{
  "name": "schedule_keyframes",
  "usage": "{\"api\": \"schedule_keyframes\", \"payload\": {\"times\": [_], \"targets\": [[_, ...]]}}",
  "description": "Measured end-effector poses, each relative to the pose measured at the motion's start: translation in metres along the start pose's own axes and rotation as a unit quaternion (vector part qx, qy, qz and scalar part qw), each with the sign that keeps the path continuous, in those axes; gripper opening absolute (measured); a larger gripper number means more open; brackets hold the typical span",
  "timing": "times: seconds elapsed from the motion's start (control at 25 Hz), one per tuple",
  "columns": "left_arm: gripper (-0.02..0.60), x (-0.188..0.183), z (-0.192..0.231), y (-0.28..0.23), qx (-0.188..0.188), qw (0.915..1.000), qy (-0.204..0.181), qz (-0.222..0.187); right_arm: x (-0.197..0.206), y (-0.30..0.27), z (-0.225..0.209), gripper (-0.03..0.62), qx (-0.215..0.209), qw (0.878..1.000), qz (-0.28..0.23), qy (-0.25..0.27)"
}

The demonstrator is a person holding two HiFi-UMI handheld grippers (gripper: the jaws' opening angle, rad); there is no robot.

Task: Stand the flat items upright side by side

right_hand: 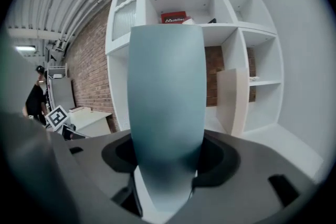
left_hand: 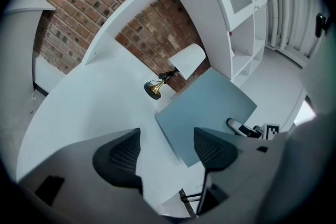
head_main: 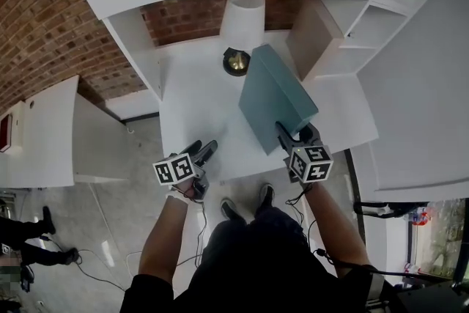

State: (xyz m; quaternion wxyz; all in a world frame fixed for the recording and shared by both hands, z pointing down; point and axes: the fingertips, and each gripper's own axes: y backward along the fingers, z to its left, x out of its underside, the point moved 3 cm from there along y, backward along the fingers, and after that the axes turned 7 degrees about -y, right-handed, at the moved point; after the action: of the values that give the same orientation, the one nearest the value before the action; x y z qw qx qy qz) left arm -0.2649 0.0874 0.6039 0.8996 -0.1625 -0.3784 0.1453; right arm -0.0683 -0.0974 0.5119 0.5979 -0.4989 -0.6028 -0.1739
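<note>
1. Your left tongs point(left_hand: 165, 150) hover at the near edge of the tabletop point(head_main: 192, 102), jaws apart and nothing between them.
2. Your right tongs point(right_hand: 167, 159) are clamped on the near end of the teal flat item point(head_main: 272, 95). It is tilted over the right half of the tabletop, not yet upright. Whether its lower edge touches the surface, you cannot tell.
3. Past it, a lamp point(head_main: 240, 18) stands at the far edge.
4. Near the far right corner an off-white panel point(head_main: 314, 37) stands upright, possibly an item already placed.
5. Judged from this, the task looks midway: the teal item still needs tipping fully upright and setting beside that panel
</note>
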Motion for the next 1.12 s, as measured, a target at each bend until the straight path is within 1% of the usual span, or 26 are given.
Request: {"api": "schedule_keyframes", "payload": {"times": [0.16, 0.28, 0.4, 0.56, 0.84, 1.0, 1.12], "targets": [[0.318, -0.002, -0.007, -0.008, 0.003, 0.9999, -0.009, 0.007, -0.011, 0.003, -0.034, 0.272, 0.041, 0.999, -0.009, 0.002], [0.319, -0.007, -0.015, -0.019, 0.007, 0.9998, -0.016, 0.011, -0.020, -0.001, -0.059, 0.272, 0.066, 0.998, -0.020, 0.004], [0.318, -0.012, -0.023, -0.027, 0.007, 0.9997, -0.021, 0.013, -0.027, -0.010, -0.083, 0.272, 0.085, 0.996, -0.029, -0.005], [0.318, -0.021, -0.030, -0.038, 0.001, 0.9997, -0.021, 0.015, -0.038, -0.026, -0.110, 0.273, 0.096, 0.995, -0.034, -0.016], [0.318, -0.036, -0.034, -0.066, -0.014, 0.9996, -0.016, 0.017, -0.058, -0.059, -0.156, 0.277, 0.114, 0.993, -0.038, -0.003], [0.318, -0.047, -0.041, -0.080, -0.011, 0.9999, 0.007, 0.006, -0.068, -0.075, -0.179, 0.278, 0.124, 0.991, -0.040, -0.003], [0.318, -0.058, -0.048, -0.092, -0.007, 0.9999, 0.010, -0.001, -0.075, -0.089, -0.193, 0.281, 0.131, 0.990, -0.042, -0.002]]}}
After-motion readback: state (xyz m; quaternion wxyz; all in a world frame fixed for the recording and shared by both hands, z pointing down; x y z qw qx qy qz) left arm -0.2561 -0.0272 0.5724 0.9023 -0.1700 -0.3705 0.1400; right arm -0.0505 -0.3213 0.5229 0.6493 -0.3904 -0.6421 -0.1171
